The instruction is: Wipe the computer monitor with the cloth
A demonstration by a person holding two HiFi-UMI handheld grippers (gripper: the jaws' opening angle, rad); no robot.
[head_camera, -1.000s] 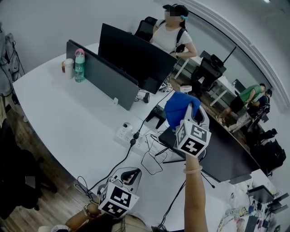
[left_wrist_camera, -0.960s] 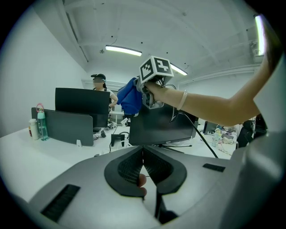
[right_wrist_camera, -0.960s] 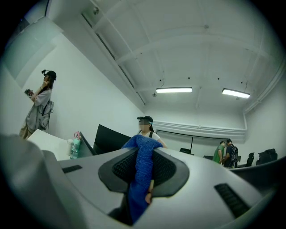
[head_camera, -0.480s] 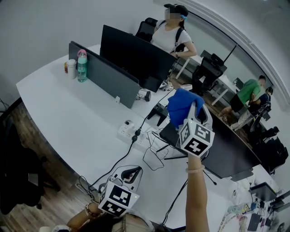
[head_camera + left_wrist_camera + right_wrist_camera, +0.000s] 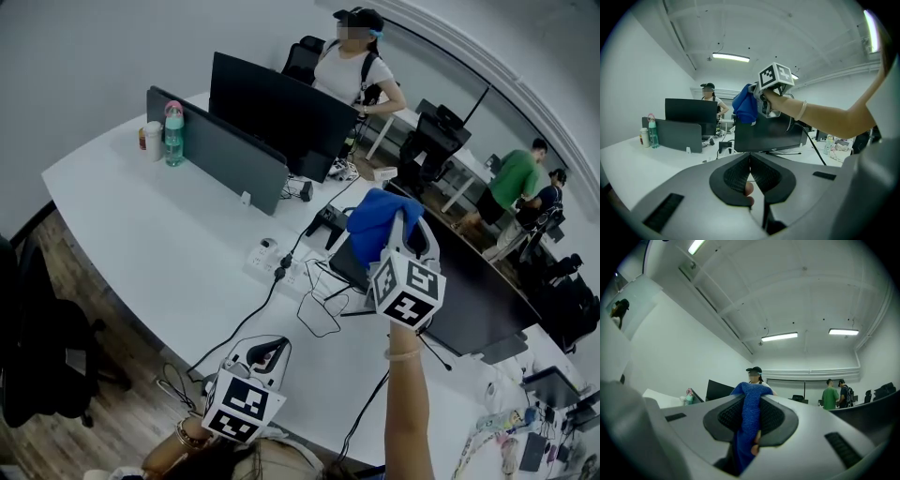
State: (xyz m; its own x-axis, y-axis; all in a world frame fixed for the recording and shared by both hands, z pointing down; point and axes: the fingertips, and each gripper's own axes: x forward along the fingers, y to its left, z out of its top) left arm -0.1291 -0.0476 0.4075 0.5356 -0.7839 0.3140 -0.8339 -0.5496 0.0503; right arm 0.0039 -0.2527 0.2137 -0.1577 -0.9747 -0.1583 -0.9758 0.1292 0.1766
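The right gripper [image 5: 403,234] is clamped on one blue cloth [image 5: 371,223], held up at the top edge of the nearer monitor [image 5: 469,309]. A second monitor [image 5: 281,117] stands toward the far edge of the white tabletop [image 5: 141,225]. The left gripper [image 5: 270,353] hangs low at the near edge, its jaws together and empty. Loose cables [image 5: 314,319] and one power strip [image 5: 267,267] lie between the two.

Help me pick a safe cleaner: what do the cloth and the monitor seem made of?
The cloth looks like soft, matte blue knit fabric: a ribbed weave shows where the right gripper pinches it. The monitor looks like dark, smooth plastic, possibly glass-fronted; its low-glare surface leaves that open.
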